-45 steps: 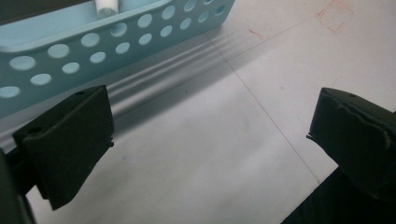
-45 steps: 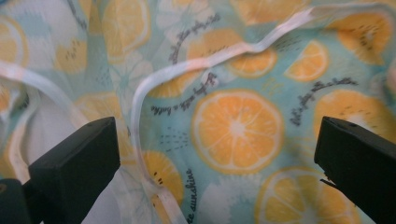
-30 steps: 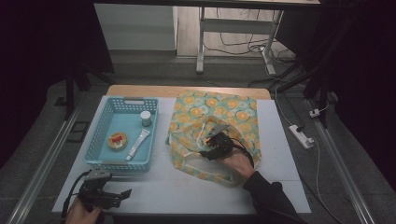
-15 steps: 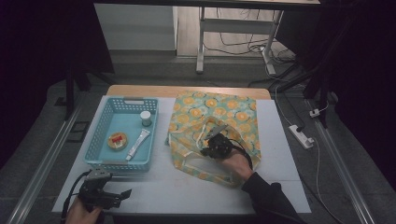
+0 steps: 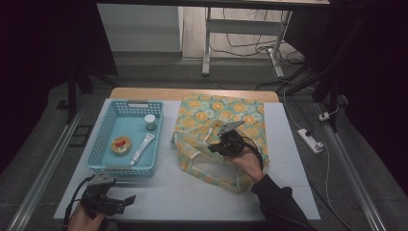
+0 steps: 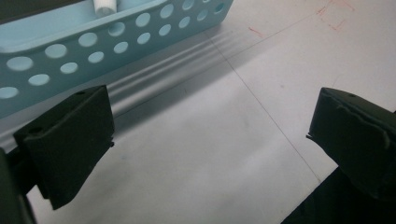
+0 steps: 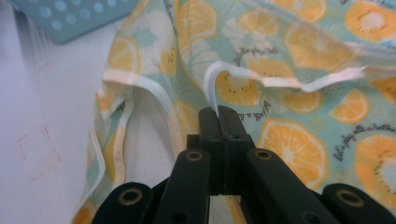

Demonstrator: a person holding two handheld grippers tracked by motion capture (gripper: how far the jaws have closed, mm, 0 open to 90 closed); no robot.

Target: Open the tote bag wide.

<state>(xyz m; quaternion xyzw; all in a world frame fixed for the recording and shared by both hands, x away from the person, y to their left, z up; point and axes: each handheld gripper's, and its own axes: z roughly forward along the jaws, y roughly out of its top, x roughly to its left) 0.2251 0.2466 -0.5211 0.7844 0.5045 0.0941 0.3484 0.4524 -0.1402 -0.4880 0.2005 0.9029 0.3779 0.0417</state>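
A: Where does the fruit-print tote bag lie?

B: It lies flat on the white surface, right of the blue perforated basket. Its mouth faces the person, and the pale-edged rim is lifted where the right gripper has hold of it.

A: So that gripper's fingers are clamped on the cloth?

B: Yes. In the right gripper view the two black fingers are pressed together with a fold of the bag's white-trimmed rim pinched between their tips. The jaws have just been closing, and the cloth is now between them.

A: And the left gripper?

B: It sits near the front left corner of the surface, just in front of the basket, in the person's left hand. Its fingers stand wide apart with nothing between them but bare surface.

A: What is in the basket?

B: A small white-capped jar, a round tin with a red and yellow lid and a slim white tube lying at a slant. All three are apart from the bag.
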